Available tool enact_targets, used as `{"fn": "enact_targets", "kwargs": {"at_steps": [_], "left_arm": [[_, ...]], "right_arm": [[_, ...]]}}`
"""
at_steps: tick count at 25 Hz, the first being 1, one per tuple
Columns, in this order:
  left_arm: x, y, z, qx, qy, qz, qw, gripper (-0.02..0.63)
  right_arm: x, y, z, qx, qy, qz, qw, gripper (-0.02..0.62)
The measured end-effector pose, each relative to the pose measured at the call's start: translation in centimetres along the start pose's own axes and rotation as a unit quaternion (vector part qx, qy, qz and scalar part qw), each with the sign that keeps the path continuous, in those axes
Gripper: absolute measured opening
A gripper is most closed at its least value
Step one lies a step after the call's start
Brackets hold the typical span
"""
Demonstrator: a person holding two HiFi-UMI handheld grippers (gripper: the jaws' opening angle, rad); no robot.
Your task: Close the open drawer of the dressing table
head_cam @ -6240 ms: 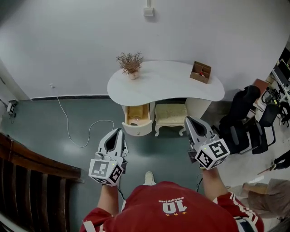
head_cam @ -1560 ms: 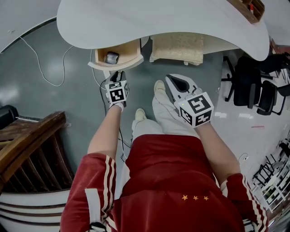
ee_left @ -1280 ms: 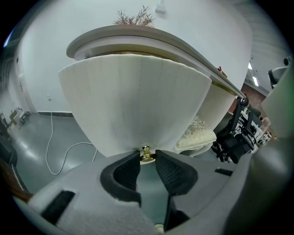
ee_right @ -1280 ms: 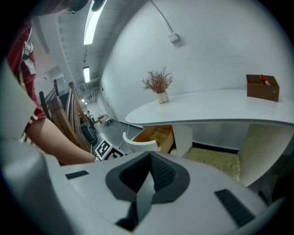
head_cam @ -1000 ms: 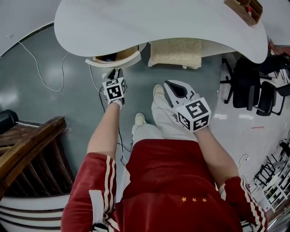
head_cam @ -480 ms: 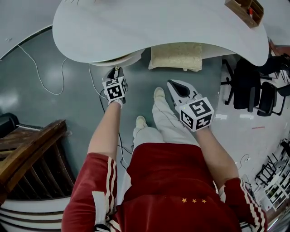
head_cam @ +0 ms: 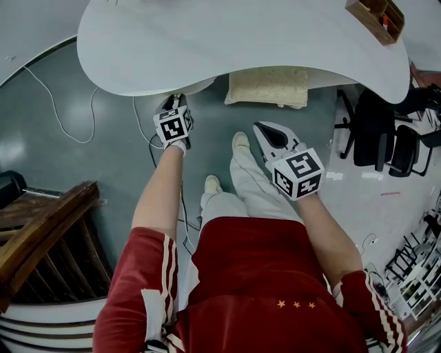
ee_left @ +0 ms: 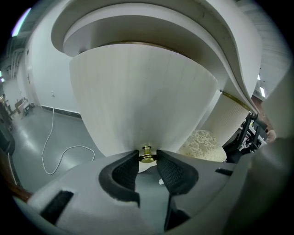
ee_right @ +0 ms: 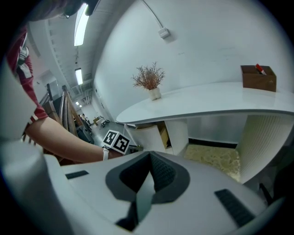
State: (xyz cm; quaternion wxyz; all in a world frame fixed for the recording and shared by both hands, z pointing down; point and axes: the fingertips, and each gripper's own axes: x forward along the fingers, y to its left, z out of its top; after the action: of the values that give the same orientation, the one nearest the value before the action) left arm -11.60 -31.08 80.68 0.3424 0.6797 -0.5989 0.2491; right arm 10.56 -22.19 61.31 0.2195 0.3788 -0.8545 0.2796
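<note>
The white dressing table [head_cam: 241, 41] fills the top of the head view. Its drawer is almost wholly under the tabletop; the curved white drawer front [ee_left: 142, 101] looms in the left gripper view. In the right gripper view a strip of the drawer's wooden side [ee_right: 161, 133] still shows. My left gripper [ee_left: 147, 158] is at the tabletop's edge [head_cam: 172, 103], its pads on either side of the brass knob [ee_left: 147, 156]. Its jaws have just been opening a little, the knob still between them. My right gripper [head_cam: 262, 129] hangs shut and holds nothing, to the right over the person's legs.
A cream stool [head_cam: 267, 86] stands under the table, right of the drawer. A wooden box [head_cam: 375, 10] and a dried plant [ee_right: 149, 78] sit on the tabletop. A white cable [head_cam: 62, 103] lies on the floor at left, a wooden railing [head_cam: 41, 227] lower left, black chairs [head_cam: 375, 124] at right.
The drawer has slid in under the tabletop, so its open inside no longer shows. My left gripper moved with it toward the table. The right gripper stayed put.
</note>
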Motion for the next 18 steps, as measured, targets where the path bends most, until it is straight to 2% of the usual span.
{"fn": "enact_targets", "kwargs": {"at_steps": [10, 13, 18], "left_arm": [[2.5, 0.5, 3.5, 0.003, 0.0, -0.006, 1.0, 0.124], [2.9, 0.8, 5.0, 0.003, -0.005, 0.003, 1.0, 0.124], [3.5, 1.1, 5.1, 0.009, -0.011, 0.006, 0.9999, 0.126]], "right_arm": [[-0.5, -1.2, -0.1, -0.002, 0.007, -0.009, 1.0, 0.005], [-0.7, -1.8, -0.2, -0.002, 0.006, -0.015, 1.0, 0.005], [-1.3, -1.9, -0.3, -0.002, -0.003, -0.022, 1.0, 0.005]]}}
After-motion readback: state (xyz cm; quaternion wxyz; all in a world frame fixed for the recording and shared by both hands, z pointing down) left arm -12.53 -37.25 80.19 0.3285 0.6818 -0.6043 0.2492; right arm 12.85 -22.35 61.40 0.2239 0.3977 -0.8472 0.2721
